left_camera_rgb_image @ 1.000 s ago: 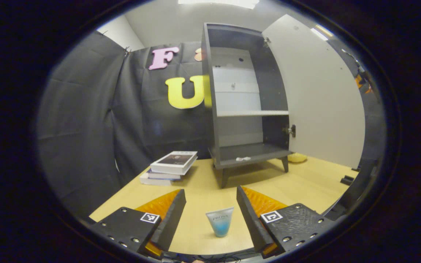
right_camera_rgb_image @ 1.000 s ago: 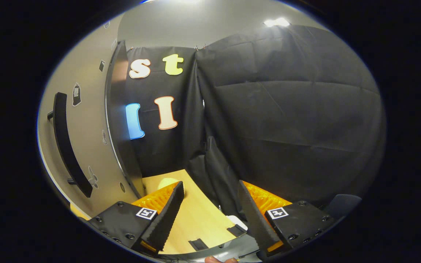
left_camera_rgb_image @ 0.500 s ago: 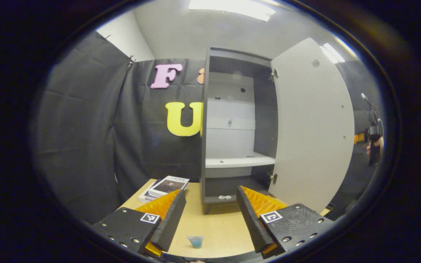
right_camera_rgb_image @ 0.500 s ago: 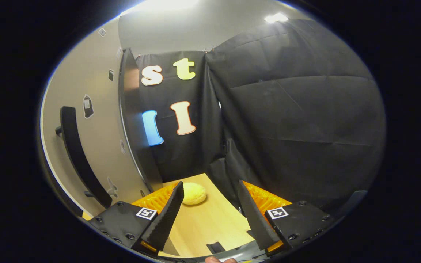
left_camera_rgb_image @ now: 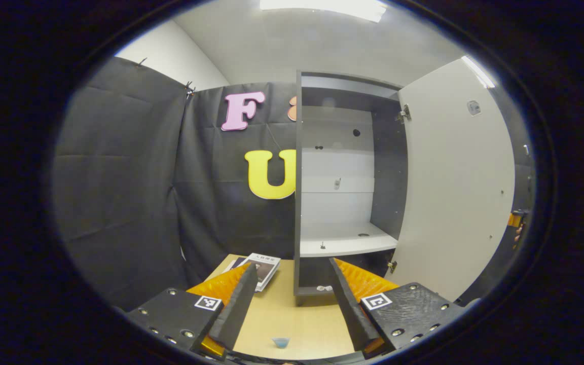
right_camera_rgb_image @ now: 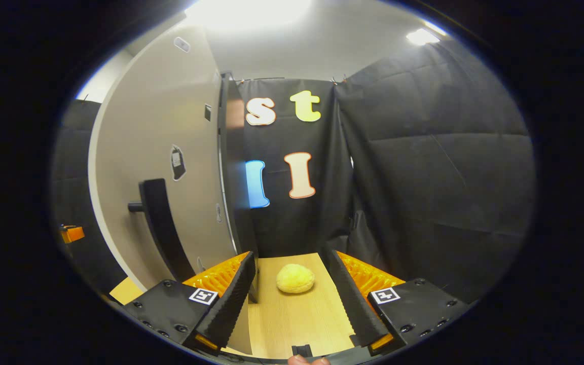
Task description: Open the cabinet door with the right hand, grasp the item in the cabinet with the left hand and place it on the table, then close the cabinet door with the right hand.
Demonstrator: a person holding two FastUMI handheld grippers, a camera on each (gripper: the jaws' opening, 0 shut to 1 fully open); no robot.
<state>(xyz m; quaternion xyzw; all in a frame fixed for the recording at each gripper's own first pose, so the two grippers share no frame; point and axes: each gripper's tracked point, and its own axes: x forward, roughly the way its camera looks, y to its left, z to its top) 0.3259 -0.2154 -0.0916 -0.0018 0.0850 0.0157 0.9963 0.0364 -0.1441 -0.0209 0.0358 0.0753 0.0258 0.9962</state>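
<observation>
The dark cabinet (left_camera_rgb_image: 348, 177) stands on the table (left_camera_rgb_image: 302, 319) with its pale door (left_camera_rgb_image: 454, 192) swung wide to the right. Its shelves are bare except for a small white scrap (left_camera_rgb_image: 325, 288) on the bottom one. A small blue tube (left_camera_rgb_image: 280, 342) stands upright on the table, below and between the fingers of my open left gripper (left_camera_rgb_image: 292, 262), not touched. In the right gripper view the door's outer face (right_camera_rgb_image: 170, 152) and its black handle (right_camera_rgb_image: 162, 228) lie to the left of my open right gripper (right_camera_rgb_image: 292, 253), which holds nothing.
A stack of books (left_camera_rgb_image: 259, 263) lies on the table left of the cabinet. A yellow round lump (right_camera_rgb_image: 295, 278) sits on the table (right_camera_rgb_image: 292, 319) ahead of the right gripper. Black cloth walls close in on the left, back and right.
The left gripper has drawn back and tilted up from the blue tube, which now shows small at the bottom. The right view has swung left, bringing the handle closer and the yellow lump between the fingers.
</observation>
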